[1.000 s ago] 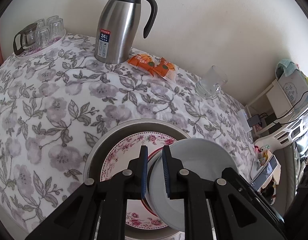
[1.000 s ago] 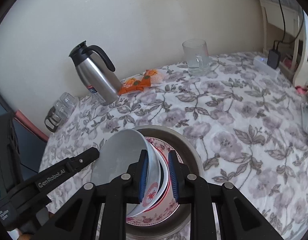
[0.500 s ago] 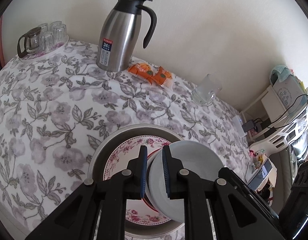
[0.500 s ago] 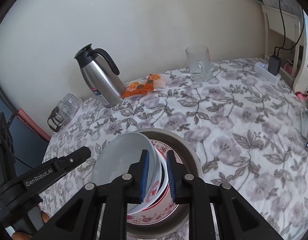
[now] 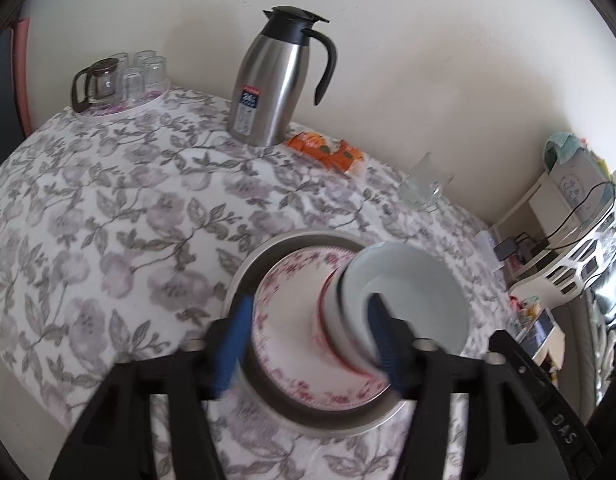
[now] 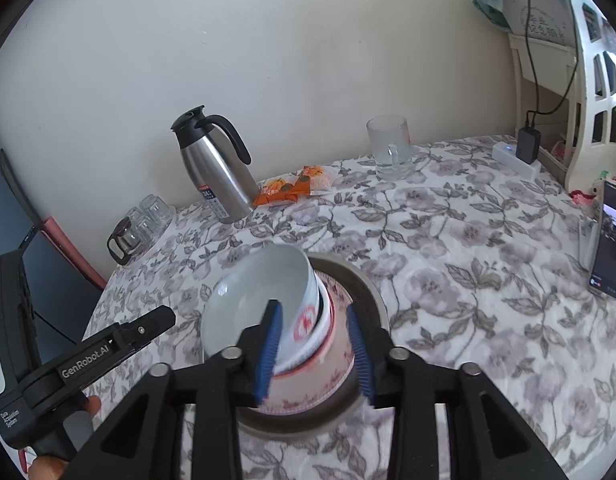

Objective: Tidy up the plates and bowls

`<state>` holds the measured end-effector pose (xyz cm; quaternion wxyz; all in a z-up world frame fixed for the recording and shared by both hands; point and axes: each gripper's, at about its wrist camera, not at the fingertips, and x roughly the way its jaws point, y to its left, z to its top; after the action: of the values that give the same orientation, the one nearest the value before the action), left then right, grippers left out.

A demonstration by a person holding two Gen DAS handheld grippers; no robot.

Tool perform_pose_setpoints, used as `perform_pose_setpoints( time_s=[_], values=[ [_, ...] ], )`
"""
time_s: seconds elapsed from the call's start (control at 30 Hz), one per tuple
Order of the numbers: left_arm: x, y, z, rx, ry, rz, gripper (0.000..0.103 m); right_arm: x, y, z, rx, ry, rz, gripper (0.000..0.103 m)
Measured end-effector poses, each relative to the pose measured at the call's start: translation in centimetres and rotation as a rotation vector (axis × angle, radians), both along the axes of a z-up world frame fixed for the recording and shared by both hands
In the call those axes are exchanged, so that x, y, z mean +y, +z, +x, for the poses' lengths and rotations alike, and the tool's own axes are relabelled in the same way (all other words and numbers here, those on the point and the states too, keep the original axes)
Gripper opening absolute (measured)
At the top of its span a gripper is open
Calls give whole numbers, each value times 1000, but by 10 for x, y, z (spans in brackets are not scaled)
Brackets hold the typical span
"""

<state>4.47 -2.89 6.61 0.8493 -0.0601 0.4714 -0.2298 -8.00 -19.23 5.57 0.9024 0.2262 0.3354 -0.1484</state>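
Note:
A stack of white bowls with red marks lies tilted on a pink-flowered plate, which sits in a grey metal pan on the floral tablecloth. My left gripper is open, its blue pads on either side of the bowls' near rim. My right gripper is open too, straddling the bowl stack above the plate and pan. The left gripper's body shows at the left of the right wrist view.
A steel thermos jug, orange snack packets, a glass mug and a tray of small glasses stand along the wall. A phone and a power strip are at the right.
Both grippers have opened wide and let go of the bowl rims. The bowls now rest tilted on the plate. Both cameras have pulled back and up a little.

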Motion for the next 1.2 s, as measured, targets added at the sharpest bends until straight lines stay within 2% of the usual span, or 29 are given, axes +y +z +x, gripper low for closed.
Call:
perform_pose_setpoints(
  time_s=[0.1, 0.2, 0.3, 0.4, 0.47, 0.57, 0.77, 1.03, 1.2],
  values=[
    [5, -6, -9, 1, -4, 26, 73, 8, -10, -6, 31, 14, -8, 49],
    [7, -14, -17, 1, -13, 63, 85, 15, -19, -8, 63, 27, -16, 61],
    [8, -19, -23, 2, -19, 97, 86, 21, -27, -10, 93, 32, -30, 68],
    [8, -24, -27, 6, -26, 127, 91, 23, -36, -11, 128, 27, -34, 72],
    [9, -28, -31, 10, -33, 145, 92, 24, -41, -12, 148, 25, -34, 75],
    [9, -33, -35, 23, -48, 166, 92, 24, -47, -14, 172, 22, -38, 85],
    [14, -31, -40, 18, -46, 155, 92, 25, -54, -20, 191, 23, -49, 101],
    [20, -31, -45, 31, -40, 158, 93, 23, -57, -24, 199, 13, -50, 103],
    [23, -32, -48, 31, -16, 200, 93, 21, -57, -28, 196, -4, -54, 103]
  ],
)
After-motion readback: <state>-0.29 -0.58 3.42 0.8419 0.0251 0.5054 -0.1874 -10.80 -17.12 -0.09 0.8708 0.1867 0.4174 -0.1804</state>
